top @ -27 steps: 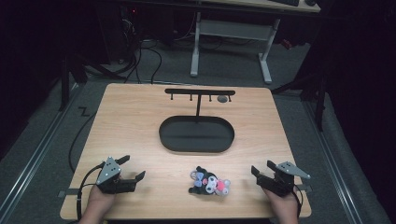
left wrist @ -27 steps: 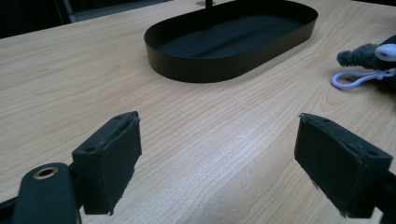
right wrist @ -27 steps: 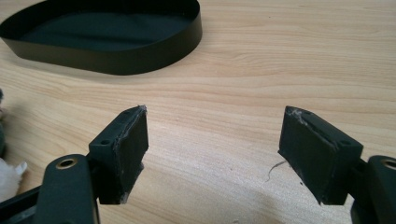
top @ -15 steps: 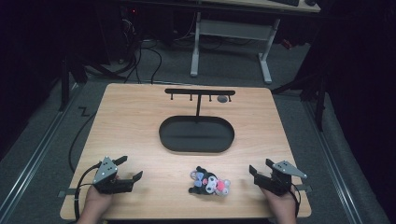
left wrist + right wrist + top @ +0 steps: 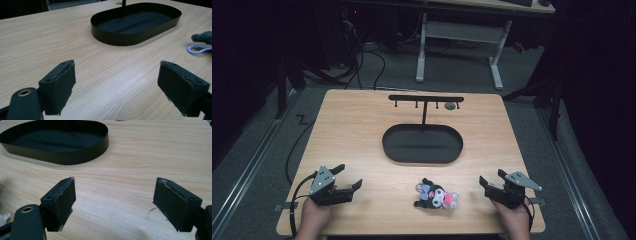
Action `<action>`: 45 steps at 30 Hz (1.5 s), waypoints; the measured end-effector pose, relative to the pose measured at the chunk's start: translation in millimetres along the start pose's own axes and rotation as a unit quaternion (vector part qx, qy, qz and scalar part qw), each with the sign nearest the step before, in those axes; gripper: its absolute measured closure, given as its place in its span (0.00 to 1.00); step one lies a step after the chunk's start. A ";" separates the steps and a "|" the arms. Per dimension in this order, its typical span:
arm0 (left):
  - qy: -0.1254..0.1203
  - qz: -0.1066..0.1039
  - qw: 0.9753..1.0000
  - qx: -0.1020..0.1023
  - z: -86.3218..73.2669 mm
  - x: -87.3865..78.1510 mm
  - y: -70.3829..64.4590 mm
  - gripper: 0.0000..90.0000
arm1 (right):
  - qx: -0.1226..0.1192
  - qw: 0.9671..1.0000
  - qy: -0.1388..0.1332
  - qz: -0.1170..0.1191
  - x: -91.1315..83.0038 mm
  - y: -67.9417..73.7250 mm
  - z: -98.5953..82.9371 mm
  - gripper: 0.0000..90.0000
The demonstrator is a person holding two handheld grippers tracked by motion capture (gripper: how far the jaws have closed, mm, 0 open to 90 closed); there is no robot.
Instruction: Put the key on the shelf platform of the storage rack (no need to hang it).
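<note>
A small plush toy (image 5: pixel 436 195), black with pink and white parts, lies on the wooden table (image 5: pixel 362 135) near the front edge. Its dark ear and a white loop (image 5: pixel 200 47) peek in at the right of the left gripper view. Behind it stands a black oval tray (image 5: pixel 422 143) (image 5: pixel 136 25) (image 5: pixel 57 143) with a hook stand (image 5: pixel 425 100) rising from its back. My left gripper (image 5: pixel 349 177) (image 5: pixel 117 87) rests at the front left, open and empty. At the front right my right gripper (image 5: pixel 492 177) (image 5: pixel 115 202) is also open, with nothing between its fingers.
A small grey round object (image 5: pixel 450 106) lies by the right end of the hook stand. Beyond the table are a white desk frame (image 5: pixel 457 47), cables on the floor and dark surroundings. Bare wood lies between the grippers and the tray.
</note>
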State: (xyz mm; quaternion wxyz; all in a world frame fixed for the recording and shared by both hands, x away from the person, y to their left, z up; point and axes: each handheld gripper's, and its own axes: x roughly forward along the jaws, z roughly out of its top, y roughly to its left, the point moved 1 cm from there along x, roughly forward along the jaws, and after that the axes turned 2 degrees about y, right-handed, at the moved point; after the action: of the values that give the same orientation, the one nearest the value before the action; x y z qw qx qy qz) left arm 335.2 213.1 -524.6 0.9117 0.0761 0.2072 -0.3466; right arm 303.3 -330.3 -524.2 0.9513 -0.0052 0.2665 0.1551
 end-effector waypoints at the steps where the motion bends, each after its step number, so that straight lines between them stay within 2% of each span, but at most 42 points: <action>1: 0.000 0.000 1.000 0.000 0.0 0.0 0.0 0.17 | 0.000 1.000 0.000 0.000 0.0 0.0 0.0 0.20; 7: 0.012 -0.003 1.000 0.015 -2.7 3.0 -0.6 0.17 | 0.006 1.000 -0.013 0.002 0.4 0.6 1.4 0.18; 11: 0.009 0.001 1.000 0.020 -2.8 2.4 -1.3 0.17 | 0.005 1.000 -0.016 0.001 2.0 1.9 3.3 0.17; 13: 0.001 -0.002 1.000 0.018 -1.7 0.7 -1.0 0.17 | 0.006 1.000 -0.008 0.004 3.1 2.8 3.0 0.17; 16: -0.009 -0.004 1.000 0.014 0.6 -0.4 -0.5 0.17 | 0.004 1.000 0.018 0.003 4.4 4.2 1.8 0.18; 20: -0.002 -0.002 1.000 0.024 2.0 -0.9 -1.3 0.17 | -0.008 0.999 0.043 0.000 5.4 7.8 1.6 0.18; 28: 0.004 -0.011 1.000 0.019 1.8 -1.3 -1.5 0.17 | -0.021 0.996 0.087 -0.006 10.2 16.4 5.3 0.18; 32: -0.004 -0.021 1.000 0.015 1.2 -1.3 -0.8 0.17 | -0.026 0.995 0.095 -0.008 10.8 18.7 6.1 0.18; 36: -0.011 -0.017 1.000 0.012 1.1 0.4 -0.2 0.18 | -0.016 0.995 0.100 -0.009 8.8 19.8 5.5 0.19; 39: -0.008 -0.015 1.000 0.017 0.6 0.3 -0.3 0.18 | -0.014 0.994 0.109 -0.014 7.6 22.4 5.5 0.20; 41: -0.005 -0.018 1.000 0.021 -0.3 -0.1 -0.8 0.18 | -0.018 0.994 0.111 -0.010 7.9 23.0 5.8 0.20; 43: -0.004 -0.023 0.999 0.022 -0.7 0.0 -1.5 0.18 | 0.001 0.993 0.116 0.001 7.3 23.9 6.5 0.20; 45: -0.005 -0.026 0.999 0.027 -0.4 0.3 -2.5 0.18 | -0.003 0.993 0.122 0.002 7.2 24.0 8.3 0.20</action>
State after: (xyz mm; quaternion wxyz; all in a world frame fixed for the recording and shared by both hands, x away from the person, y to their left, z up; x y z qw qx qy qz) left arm 333.6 211.1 -525.1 0.9011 0.0933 0.1951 -0.3758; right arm 306.1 -304.6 -519.0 0.9113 -0.0269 0.3801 0.1561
